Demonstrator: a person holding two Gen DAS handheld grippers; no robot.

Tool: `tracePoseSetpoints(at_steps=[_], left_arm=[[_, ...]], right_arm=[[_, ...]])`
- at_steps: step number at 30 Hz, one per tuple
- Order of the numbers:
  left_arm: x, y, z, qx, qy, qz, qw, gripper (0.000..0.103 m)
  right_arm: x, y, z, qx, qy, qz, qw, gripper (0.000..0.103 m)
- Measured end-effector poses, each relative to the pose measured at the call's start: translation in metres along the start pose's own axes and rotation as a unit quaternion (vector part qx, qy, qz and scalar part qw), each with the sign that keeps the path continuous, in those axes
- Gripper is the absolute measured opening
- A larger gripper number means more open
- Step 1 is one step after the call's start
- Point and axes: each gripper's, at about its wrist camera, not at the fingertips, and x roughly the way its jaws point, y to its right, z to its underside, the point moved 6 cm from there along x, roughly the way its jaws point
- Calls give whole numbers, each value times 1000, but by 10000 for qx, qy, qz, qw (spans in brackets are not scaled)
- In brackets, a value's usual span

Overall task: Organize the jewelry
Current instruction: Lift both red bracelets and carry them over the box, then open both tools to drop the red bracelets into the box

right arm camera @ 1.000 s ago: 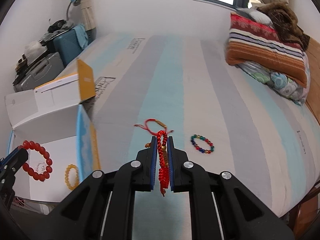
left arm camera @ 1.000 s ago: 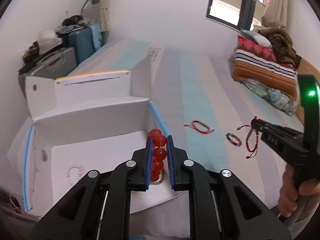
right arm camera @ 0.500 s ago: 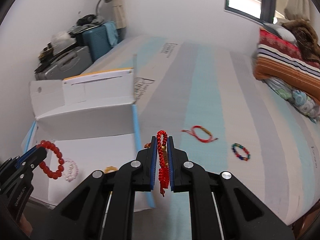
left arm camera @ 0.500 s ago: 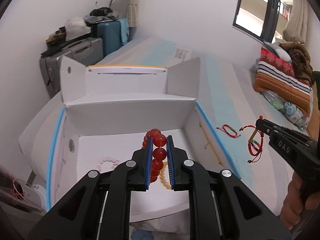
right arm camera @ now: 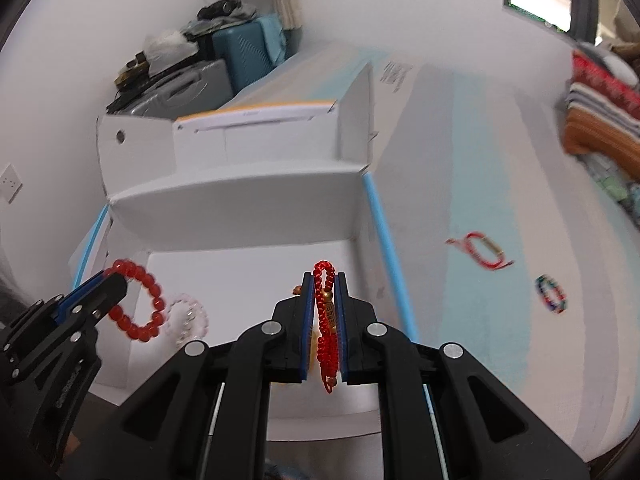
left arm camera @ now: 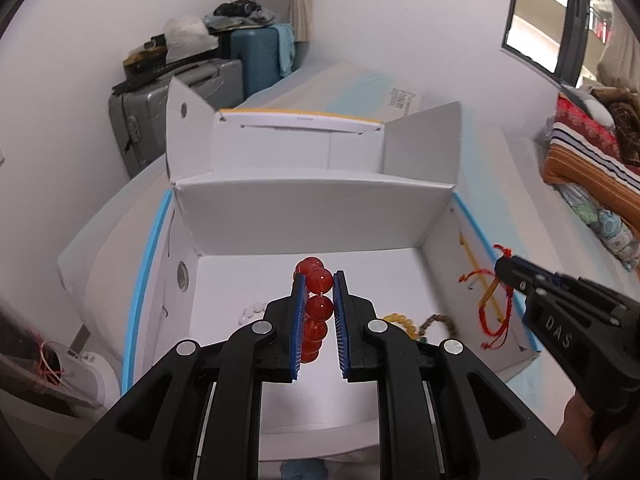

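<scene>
We hold the left hand-held gripper point(left arm camera: 318, 320) clamped on a red bead bracelet point(left arm camera: 316, 312), over the white floor of the open cardboard box point(left arm camera: 312, 212) on the bed point(right arm camera: 480, 184), near the box's left wall. The loop hangs edge-on between the pads, its long axis running along the fingers. Our right hand-held gripper point(right arm camera: 325, 320) pinches a red braided cord bracelet point(right arm camera: 326, 312) the same way, above the box's right side, its tail dangling below. We judge both are poised for dropping in beside the clear bead bracelet point(right arm camera: 188, 318) and yellow bead bracelet point(left arm camera: 400, 320). Two bracelets point(right arm camera: 480, 250) lie on the bed, right of the box.
</scene>
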Motion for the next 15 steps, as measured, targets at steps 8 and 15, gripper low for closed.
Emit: tracePoseSetpoints(at_steps=[8,15], left_arm=[[28,-18,8,-91,-261,-300,9992,13],[43,-24,12,-137,-449,-316,9984,13]], right_arm=[[38,-16,13,22,-427,-150,9990,9],[61,-19,21,13,-669,-72,9977,9]])
